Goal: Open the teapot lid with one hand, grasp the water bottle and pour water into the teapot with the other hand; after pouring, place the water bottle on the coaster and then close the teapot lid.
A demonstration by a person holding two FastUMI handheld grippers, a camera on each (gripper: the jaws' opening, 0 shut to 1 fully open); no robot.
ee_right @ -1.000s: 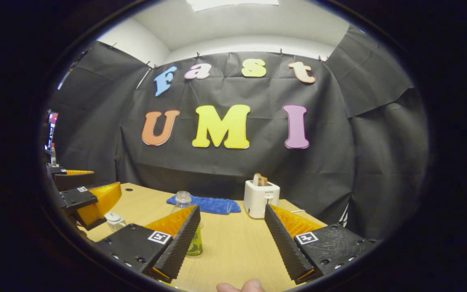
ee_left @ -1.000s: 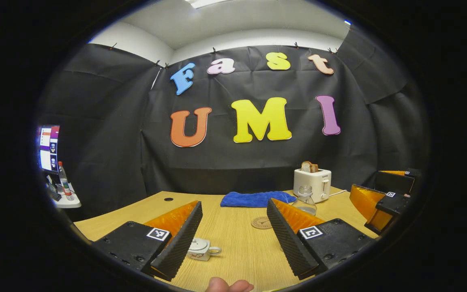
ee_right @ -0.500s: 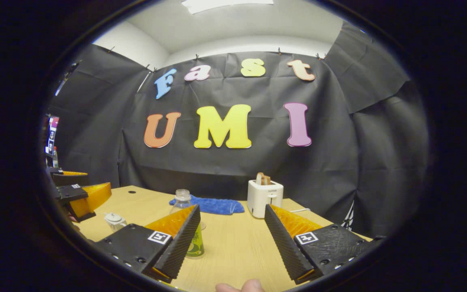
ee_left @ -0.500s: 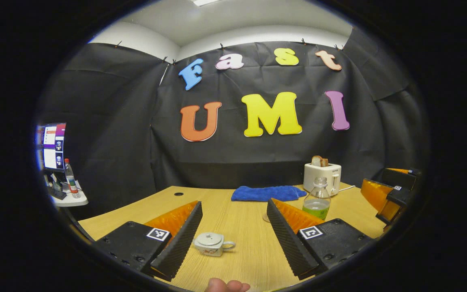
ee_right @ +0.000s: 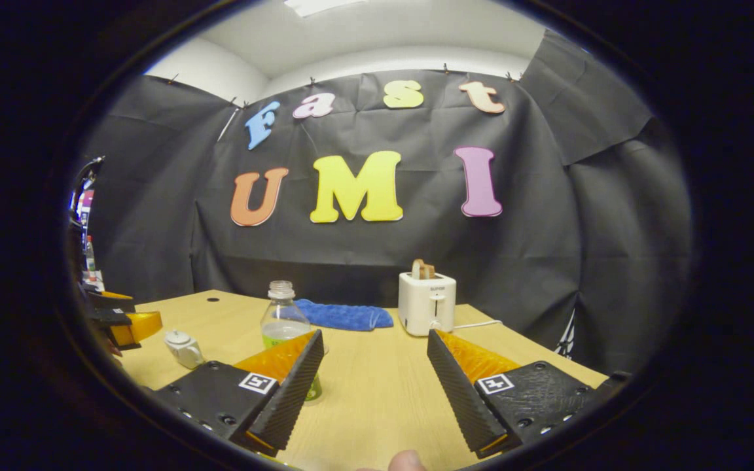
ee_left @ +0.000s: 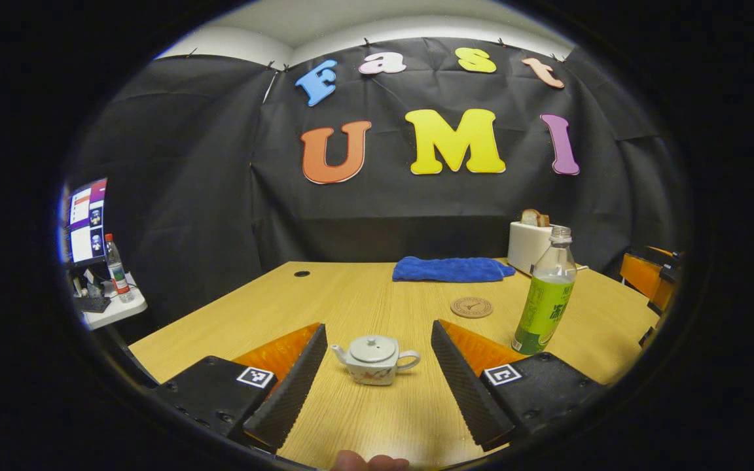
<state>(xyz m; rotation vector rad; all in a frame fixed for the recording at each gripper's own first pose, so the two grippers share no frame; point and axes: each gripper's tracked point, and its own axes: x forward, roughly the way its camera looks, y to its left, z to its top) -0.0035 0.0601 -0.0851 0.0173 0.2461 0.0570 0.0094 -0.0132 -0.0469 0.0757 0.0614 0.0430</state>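
Small white ceramic teapot w/ lid on sits on the light wood tabletop, framed between the left gripper fingers, which are spread wide & hold nothing. Best approach, I'd judge: come down centred over the lid knob, pinch only that, lift straight up. Right gripper also spread & empty, w/ the clear green-labelled plastic water bottle uncapped just past its left finger; round brown coaster lies near the bottle.
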